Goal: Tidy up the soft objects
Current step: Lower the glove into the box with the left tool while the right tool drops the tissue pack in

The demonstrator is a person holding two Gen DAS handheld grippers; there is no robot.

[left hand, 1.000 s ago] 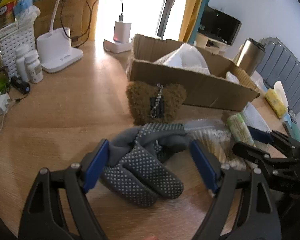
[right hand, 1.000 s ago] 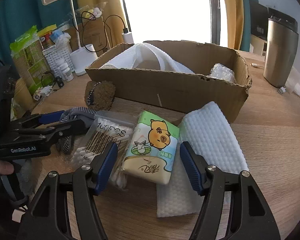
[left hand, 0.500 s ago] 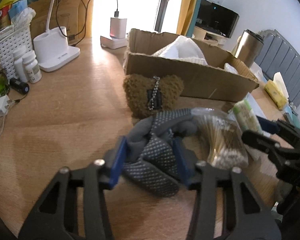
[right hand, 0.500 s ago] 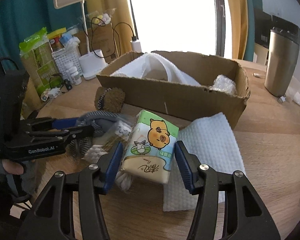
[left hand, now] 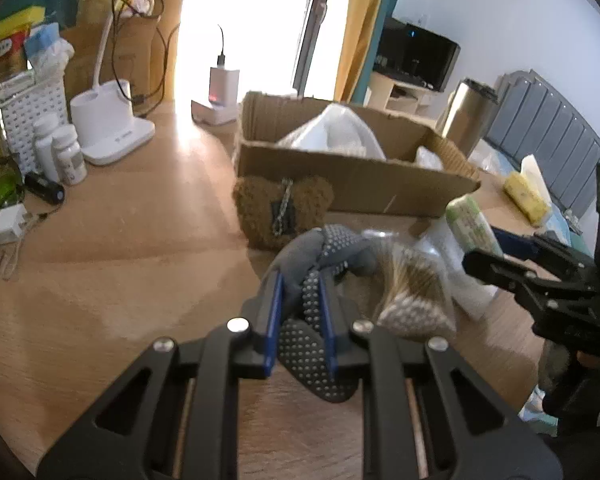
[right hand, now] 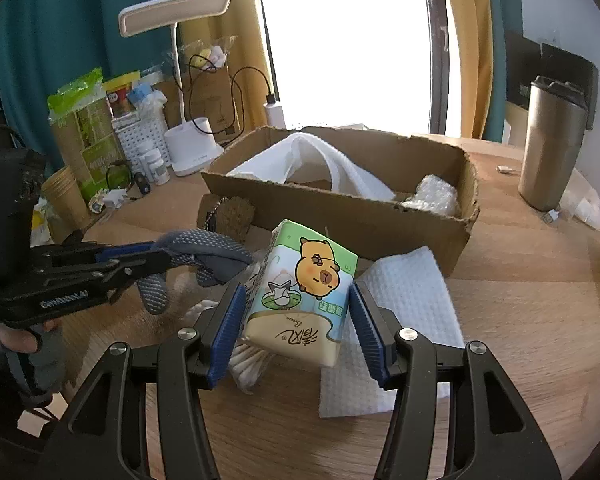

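My left gripper [left hand: 300, 312] is shut on a grey dotted glove [left hand: 320, 256] and holds it above the table; the glove also shows in the right wrist view [right hand: 204, 248]. My right gripper [right hand: 296, 320] is shut on a green tissue pack with a cartoon capybara [right hand: 304, 292], tilted and lifted off the white cloth [right hand: 404, 312]. A brown plush toy [left hand: 284, 208] lies in front of the cardboard box [left hand: 356, 176]. The box [right hand: 360, 216] holds a white cloth [right hand: 320, 160] and bubble wrap [right hand: 432, 196].
A bag of cotton swabs [left hand: 412, 288] lies right of the glove. A steel tumbler [right hand: 552, 144] stands at the right. A white lamp base [left hand: 108, 128], pill bottles [left hand: 60, 152] and a white basket [left hand: 28, 108] stand at the left. A charger [left hand: 220, 96] is behind the box.
My left gripper has closed on the glove and lifted it. My right gripper has closed on the tissue pack and raised it, tilting it.
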